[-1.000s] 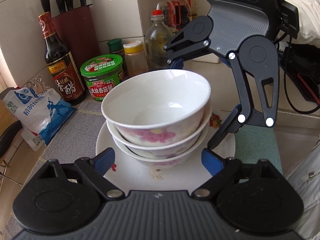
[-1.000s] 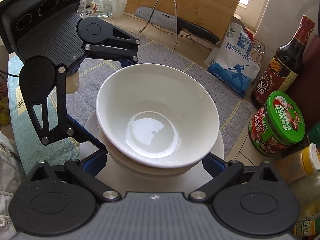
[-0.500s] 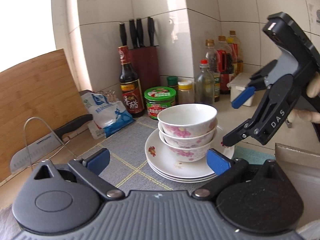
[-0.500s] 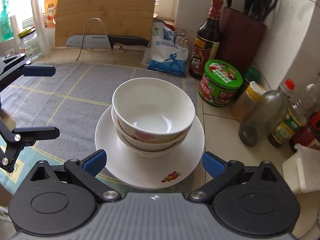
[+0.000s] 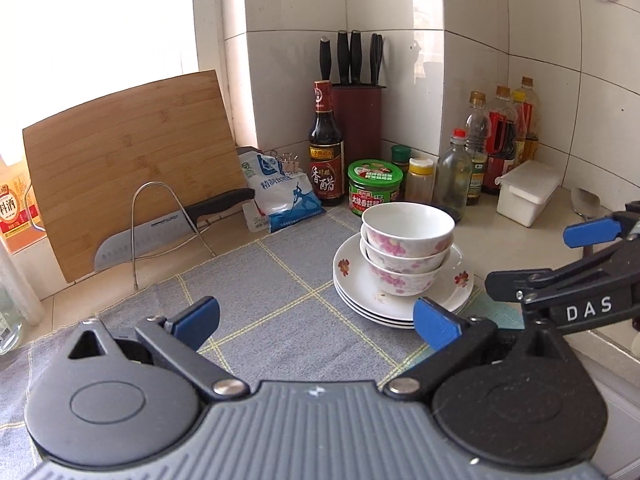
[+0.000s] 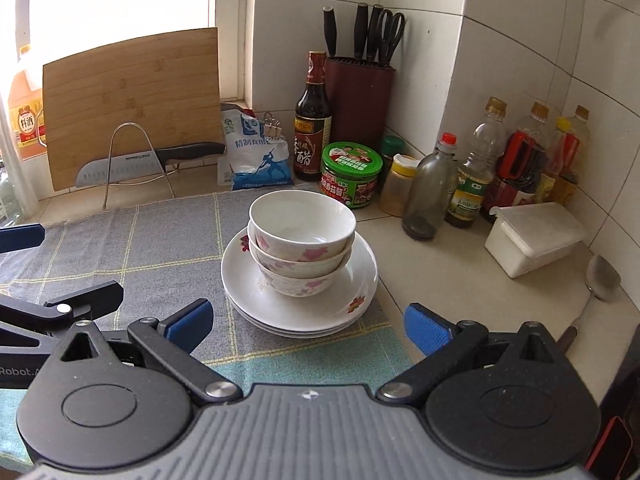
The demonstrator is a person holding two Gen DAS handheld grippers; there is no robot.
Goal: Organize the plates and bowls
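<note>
At the left of the right wrist view a bamboo cutting board (image 6: 132, 96) leans upright behind a bent wire stand (image 6: 134, 160), with one steel knife (image 6: 148, 160) lying flat across the stand. To its right sits a soft blue-and-white bag (image 6: 256, 152) closed with clips, then one dark glass vinegar bottle (image 6: 312, 120) and a maroon knife block (image 6: 358, 96) with several black handles.

In the centre of the frame, three glazed white bowls (image 6: 302, 244) with pink flower prints nest one inside another on a stack of three round white plates (image 6: 352, 300). The stack rests near the right edge of a grey woven mat (image 6: 160, 248) crossed by pale yellow lines.

Further right stand one round green-lidded jar (image 6: 352, 172), a row of plastic and glass bottles (image 6: 472, 172), and a white rectangular lidded box (image 6: 532, 236).

The left gripper (image 5: 316, 318) has just been opening; its blue pads stand wide with nothing between them. The right gripper (image 6: 306, 322) is likewise spread wide and empty, low in the frame, well apart from the dishes.
</note>
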